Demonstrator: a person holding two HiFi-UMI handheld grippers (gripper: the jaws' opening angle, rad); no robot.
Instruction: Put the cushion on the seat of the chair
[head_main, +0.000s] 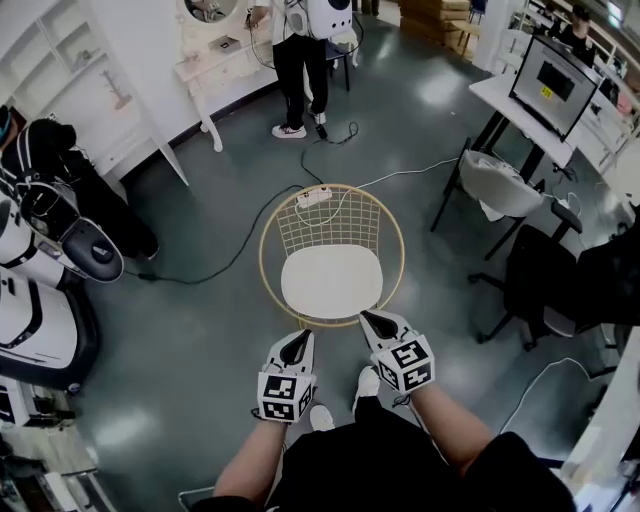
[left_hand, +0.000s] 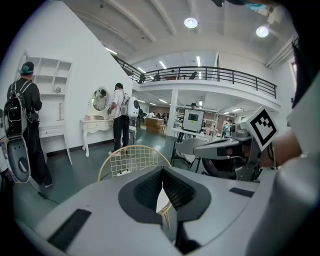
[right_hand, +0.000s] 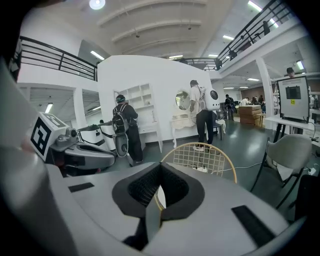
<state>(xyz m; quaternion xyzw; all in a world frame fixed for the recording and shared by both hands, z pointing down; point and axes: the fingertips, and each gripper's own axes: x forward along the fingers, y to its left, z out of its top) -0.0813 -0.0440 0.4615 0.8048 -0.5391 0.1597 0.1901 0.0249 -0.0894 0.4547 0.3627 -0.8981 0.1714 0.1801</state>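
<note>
A white cushion (head_main: 331, 281) lies flat on the seat of a round chair (head_main: 268, 232) with a gold rim and a wire-mesh back. My left gripper (head_main: 296, 343) hangs just short of the chair's near rim, shut and empty. Beside it, my right gripper (head_main: 375, 322) is also shut and empty, its tips close to the rim. In the left gripper view the shut left gripper (left_hand: 162, 186) points at the chair back (left_hand: 131, 160). From the right gripper view, the right gripper (right_hand: 159, 180) is shut in front of the chair (right_hand: 202, 157).
A power strip with cables (head_main: 313, 197) lies on the floor behind the chair. A person (head_main: 300, 60) stands at a white dressing table (head_main: 215, 65). A grey chair (head_main: 500, 185), a black chair (head_main: 545, 285) and a desk with a monitor (head_main: 550, 80) stand right. White machines (head_main: 40, 300) stand left.
</note>
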